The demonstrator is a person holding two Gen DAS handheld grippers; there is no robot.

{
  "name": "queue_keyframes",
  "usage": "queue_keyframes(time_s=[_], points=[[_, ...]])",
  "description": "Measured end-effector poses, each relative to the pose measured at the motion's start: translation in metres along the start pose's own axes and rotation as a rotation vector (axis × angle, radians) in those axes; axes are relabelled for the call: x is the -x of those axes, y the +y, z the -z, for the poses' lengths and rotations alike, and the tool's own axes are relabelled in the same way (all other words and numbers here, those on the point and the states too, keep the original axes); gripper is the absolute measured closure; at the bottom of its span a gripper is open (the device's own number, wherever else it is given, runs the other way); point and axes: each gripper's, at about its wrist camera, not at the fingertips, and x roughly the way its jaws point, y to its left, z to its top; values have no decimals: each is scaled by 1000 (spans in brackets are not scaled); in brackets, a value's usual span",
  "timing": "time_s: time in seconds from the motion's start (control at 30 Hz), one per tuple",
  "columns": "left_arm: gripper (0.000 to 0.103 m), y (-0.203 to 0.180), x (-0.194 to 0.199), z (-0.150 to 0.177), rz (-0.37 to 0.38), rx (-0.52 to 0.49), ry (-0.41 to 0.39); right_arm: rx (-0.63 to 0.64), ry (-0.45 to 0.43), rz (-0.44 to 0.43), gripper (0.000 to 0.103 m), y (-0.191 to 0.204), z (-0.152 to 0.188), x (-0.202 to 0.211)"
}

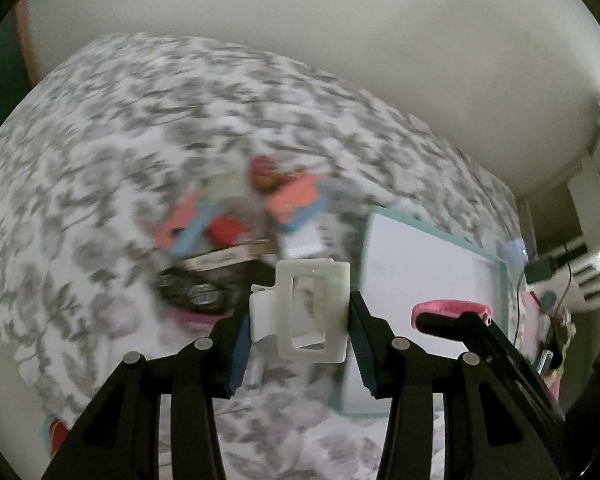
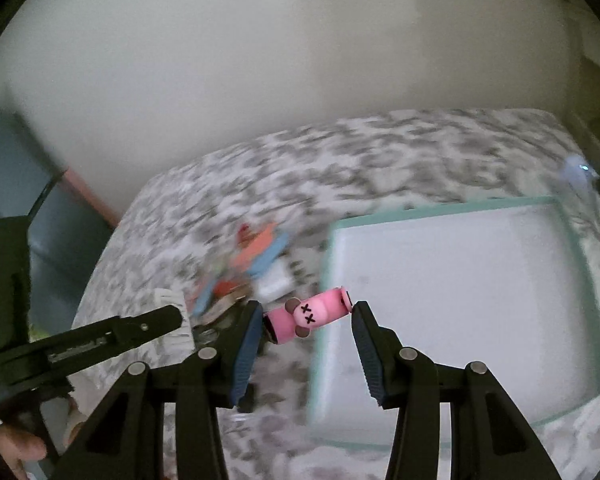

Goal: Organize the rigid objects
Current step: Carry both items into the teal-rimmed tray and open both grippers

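Observation:
My left gripper [image 1: 300, 316] is shut on a white rectangular hair claw clip [image 1: 312, 312], held above the floral bedspread. My right gripper [image 2: 306, 316] is shut on a pink cylinder toy with a bear face [image 2: 308, 314], gripped end to end over the left rim of the tray. In the left wrist view the right gripper's finger and the pink toy [image 1: 452, 308] show at the right. A white tray with a teal rim [image 2: 452, 208] lies on the bed; its floor looks bare. A blurred pile of coloured rigid items [image 1: 236, 216] lies left of the tray.
A grey-and-white floral bedspread [image 1: 140, 120] covers the bed, with a pale wall behind. A dark flat item [image 1: 204, 284] lies at the pile's near edge. Clutter and cables [image 1: 548, 272] sit beyond the bed's right side. A hand [image 2: 16, 448] holds the left gripper's handle.

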Motion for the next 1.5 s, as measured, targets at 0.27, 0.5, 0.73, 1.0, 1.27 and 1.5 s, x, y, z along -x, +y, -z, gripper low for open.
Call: queue_keyframes(time_s=[0.27, 0.5, 0.73, 1.0, 1.27, 1.5], points=[[56, -58, -48, 5, 4, -113, 93, -139, -42, 147, 54, -73, -15, 8], [56, -89, -80, 9, 30, -179, 128, -207, -65, 243, 54, -114, -20, 7], [56, -98, -94, 8, 51, -226, 122, -191, -53, 302, 54, -122, -16, -6], [56, -98, -97, 8, 48, -250, 113, -160, -50, 323, 54, -120, -10, -14], [56, -99, -106, 12, 28, -265, 151, -123, 12, 366, 54, -122, 6, -23], [54, -99, -107, 15, 25, -265, 171, -139, 27, 360, 54, -123, 14, -18]])
